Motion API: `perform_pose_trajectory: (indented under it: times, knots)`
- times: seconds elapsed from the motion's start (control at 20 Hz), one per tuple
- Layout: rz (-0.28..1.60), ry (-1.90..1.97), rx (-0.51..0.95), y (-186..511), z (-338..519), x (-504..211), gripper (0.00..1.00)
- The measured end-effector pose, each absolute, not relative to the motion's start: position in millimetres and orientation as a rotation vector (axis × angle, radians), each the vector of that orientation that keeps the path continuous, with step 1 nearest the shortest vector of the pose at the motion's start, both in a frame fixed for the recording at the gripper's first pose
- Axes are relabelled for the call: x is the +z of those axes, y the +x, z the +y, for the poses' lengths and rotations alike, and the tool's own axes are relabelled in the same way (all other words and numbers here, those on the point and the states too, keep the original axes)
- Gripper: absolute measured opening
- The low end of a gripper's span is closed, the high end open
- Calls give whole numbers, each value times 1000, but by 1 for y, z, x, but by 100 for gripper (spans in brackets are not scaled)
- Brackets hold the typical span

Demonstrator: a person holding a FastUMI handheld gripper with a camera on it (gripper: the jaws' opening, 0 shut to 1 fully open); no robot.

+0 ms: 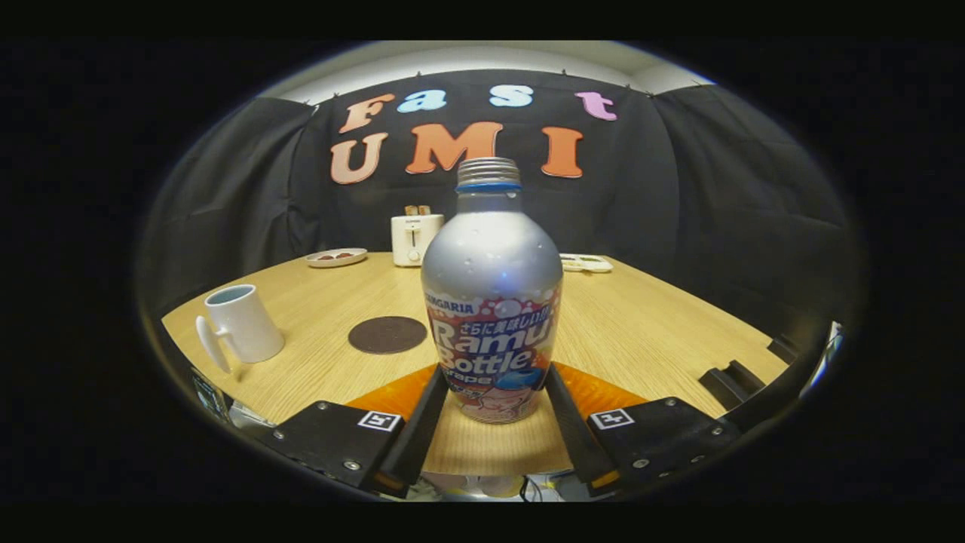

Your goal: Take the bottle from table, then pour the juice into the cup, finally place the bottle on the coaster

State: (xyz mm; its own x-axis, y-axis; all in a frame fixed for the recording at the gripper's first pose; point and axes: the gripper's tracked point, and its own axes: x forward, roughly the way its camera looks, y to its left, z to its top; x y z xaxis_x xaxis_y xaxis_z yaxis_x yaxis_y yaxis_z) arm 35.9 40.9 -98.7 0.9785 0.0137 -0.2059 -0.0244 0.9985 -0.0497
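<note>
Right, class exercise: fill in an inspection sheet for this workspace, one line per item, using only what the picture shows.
Surface: light wooden table, bare ahead of the fingers.
Job's things: silver metal bottle with a ribbed cap upright between the fingers; white handled mug and dark round coaster beyond, to its left, apart.
Clutter: white toaster, small plate and white tray at the far edge.
Tool: fingers flank the bottle's lower body; whether they press it I cannot tell.
Cables: some below the table's near edge.
Surroundings: black cloth wall.
</note>
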Motion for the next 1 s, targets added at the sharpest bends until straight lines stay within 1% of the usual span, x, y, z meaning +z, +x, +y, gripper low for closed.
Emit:
perform_pose_trajectory:
  times: [0.3,0.65,1.0]
  knots:
    - [161,-146,46,34,69,-77,76]
    - [140,-329,-33,31,71,-63,76]
    - [127,-541,-62,29,97,-58,76]
